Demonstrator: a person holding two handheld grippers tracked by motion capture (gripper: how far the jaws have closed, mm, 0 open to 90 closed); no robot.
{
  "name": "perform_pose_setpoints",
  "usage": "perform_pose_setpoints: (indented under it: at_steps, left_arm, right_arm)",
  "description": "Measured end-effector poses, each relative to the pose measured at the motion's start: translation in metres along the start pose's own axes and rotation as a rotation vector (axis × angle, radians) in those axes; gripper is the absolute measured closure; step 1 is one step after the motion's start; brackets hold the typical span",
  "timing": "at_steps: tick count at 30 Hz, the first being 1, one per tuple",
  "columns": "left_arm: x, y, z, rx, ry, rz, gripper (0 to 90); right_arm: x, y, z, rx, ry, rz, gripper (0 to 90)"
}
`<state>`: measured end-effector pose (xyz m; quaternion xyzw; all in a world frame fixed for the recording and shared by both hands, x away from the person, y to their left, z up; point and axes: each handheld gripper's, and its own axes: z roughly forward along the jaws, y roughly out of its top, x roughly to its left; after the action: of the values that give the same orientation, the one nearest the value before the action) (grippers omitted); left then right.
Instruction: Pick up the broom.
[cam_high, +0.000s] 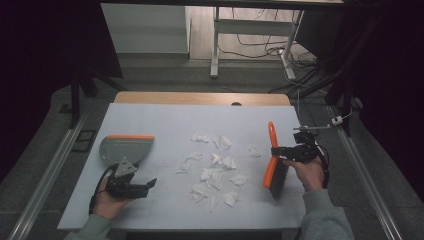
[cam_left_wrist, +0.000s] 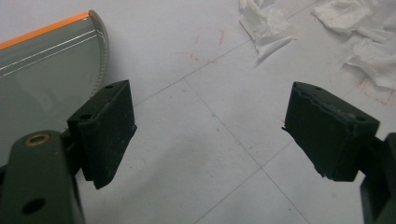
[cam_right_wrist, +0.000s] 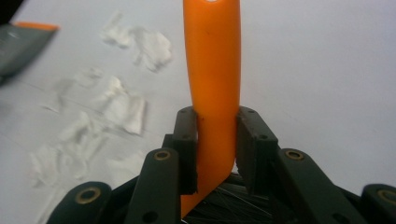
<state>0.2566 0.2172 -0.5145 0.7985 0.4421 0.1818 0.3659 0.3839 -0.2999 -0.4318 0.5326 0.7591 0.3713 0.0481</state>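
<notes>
Brush gripped at the bench's right edge

Brush (cam_high: 274, 165) with an orange handle sits clamped at its handle in our right gripper (cam_right_wrist: 215, 154), near the right edge of the bench (cam_high: 165, 120). We read no writing on it. Our left gripper (cam_left_wrist: 210, 135) is spread wide and holds nothing, just beside the grey dustpan (cam_high: 125, 148) toward the left edge. Torn paper scraps (cam_high: 215, 170) lie mid-bench between them.
</notes>
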Motion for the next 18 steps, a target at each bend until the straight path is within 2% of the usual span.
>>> perform_pose_setpoints:
  at_steps: [6,10,18]
  left_arm:
    - [0.0,0.0,0.0,0.002,0.007,0.004,17.3]
    - [0.001,0.0,-0.002,-0.012,0.006,-0.015,17.4]
    - [-0.001,0.001,0.0,-0.011,0.007,-0.011,17.4]
  right_arm:
    - [0.016,0.003,-0.001,-0.087,0.074,-0.041,71.1]
    - [0.024,0.005,-0.001,-0.143,0.112,-0.058,71.0]
    - [0.036,0.009,0.0,-0.219,0.183,-0.064,71.0]
